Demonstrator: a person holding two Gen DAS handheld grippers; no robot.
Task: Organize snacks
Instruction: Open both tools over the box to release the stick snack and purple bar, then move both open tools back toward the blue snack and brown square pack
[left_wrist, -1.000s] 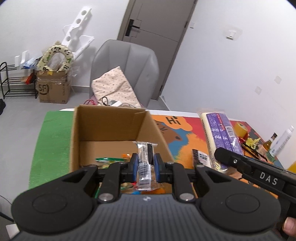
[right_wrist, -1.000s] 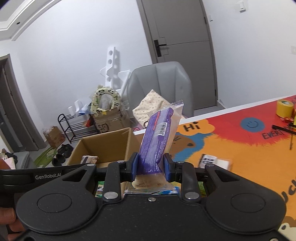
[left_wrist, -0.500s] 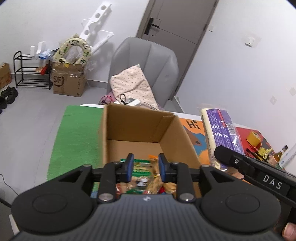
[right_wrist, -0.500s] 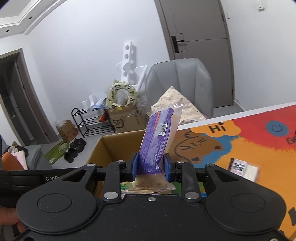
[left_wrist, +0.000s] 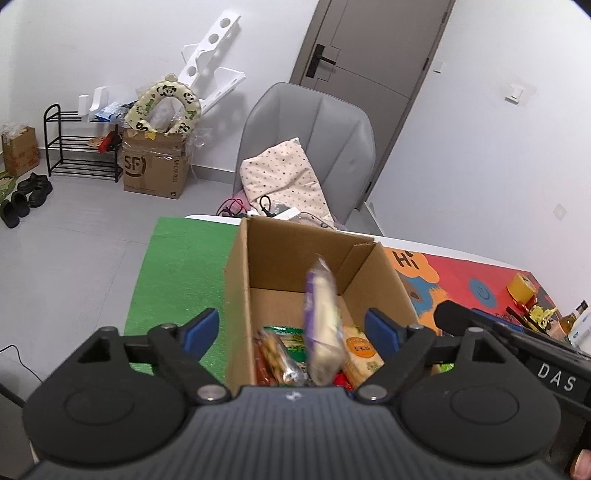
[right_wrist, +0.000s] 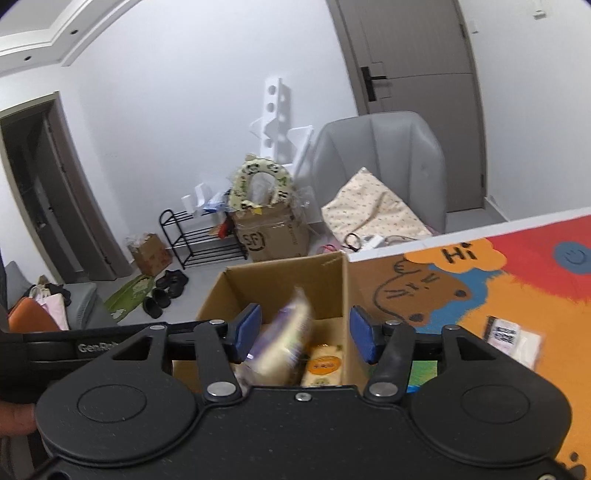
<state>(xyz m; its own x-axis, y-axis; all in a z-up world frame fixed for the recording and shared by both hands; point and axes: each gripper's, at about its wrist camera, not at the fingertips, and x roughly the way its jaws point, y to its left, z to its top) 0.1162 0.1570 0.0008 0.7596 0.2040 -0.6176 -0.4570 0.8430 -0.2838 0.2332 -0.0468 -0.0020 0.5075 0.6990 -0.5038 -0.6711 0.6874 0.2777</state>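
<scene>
An open cardboard box (left_wrist: 291, 251) (right_wrist: 284, 277) stands on the table at the seam of a green mat and a colourful mat. A purple-and-cream snack packet (left_wrist: 320, 325) (right_wrist: 284, 339) is blurred, loose and dropping into the box among several snacks, including a yellow packet (left_wrist: 360, 350) (right_wrist: 323, 363) and a green one (left_wrist: 291, 341). My left gripper (left_wrist: 291, 328) is open and empty over the box's near side. My right gripper (right_wrist: 306, 334) is open over the box, with the purple packet between its jaws but free of them.
A small black-and-white packet (right_wrist: 511, 339) lies on the colourful mat (right_wrist: 480, 295) right of the box. A yellow tape roll (left_wrist: 521, 286) and bottles sit far right. A grey chair (left_wrist: 306, 147) with a cushion stands behind the table. The green mat (left_wrist: 181, 273) lies left.
My right gripper opened and let the purple packet go; it falls into the box. My left gripper released its small packet earlier and opened wide. Both grippers moved over the box.
</scene>
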